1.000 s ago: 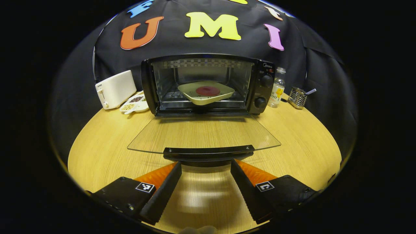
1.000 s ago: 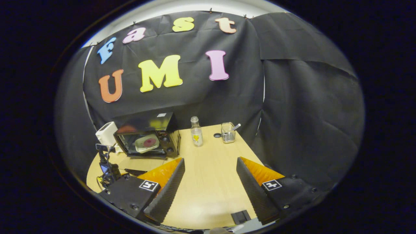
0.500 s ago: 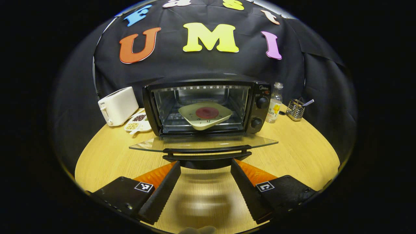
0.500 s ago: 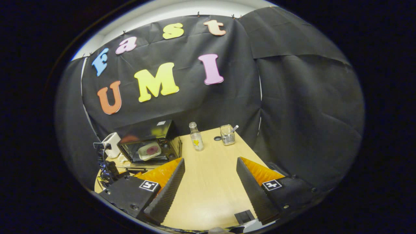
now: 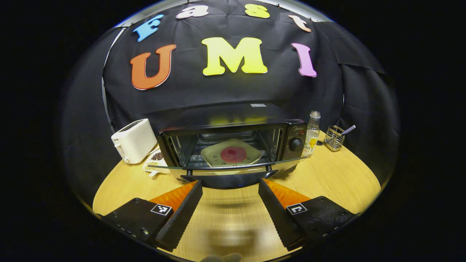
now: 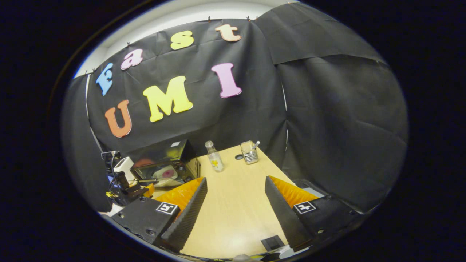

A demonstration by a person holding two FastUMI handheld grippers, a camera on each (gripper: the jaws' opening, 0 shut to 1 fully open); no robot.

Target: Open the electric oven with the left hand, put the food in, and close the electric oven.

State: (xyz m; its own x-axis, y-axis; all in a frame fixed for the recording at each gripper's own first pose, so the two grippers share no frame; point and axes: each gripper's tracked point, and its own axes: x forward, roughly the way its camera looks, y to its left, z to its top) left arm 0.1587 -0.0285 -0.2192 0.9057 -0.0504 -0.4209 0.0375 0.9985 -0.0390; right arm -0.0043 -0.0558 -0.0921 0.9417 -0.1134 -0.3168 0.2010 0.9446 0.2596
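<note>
The left gripper (image 5: 230,198), fingers apart, sits under the oven door handle (image 5: 229,176) at centre frame. Push up evenly so the glass door (image 5: 225,168) shuts over the plate (image 5: 230,155).

Wooden table (image 5: 338,174), black cloth wall (image 6: 327,109)

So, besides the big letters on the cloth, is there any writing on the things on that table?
No text reads clearly enough to quote.
electric oven, small mark above its knob: too small to read.
bottle, printed label: blurred.
toaster, small mark on its end: too small.
white sticker on the oven's top: too small.
</note>
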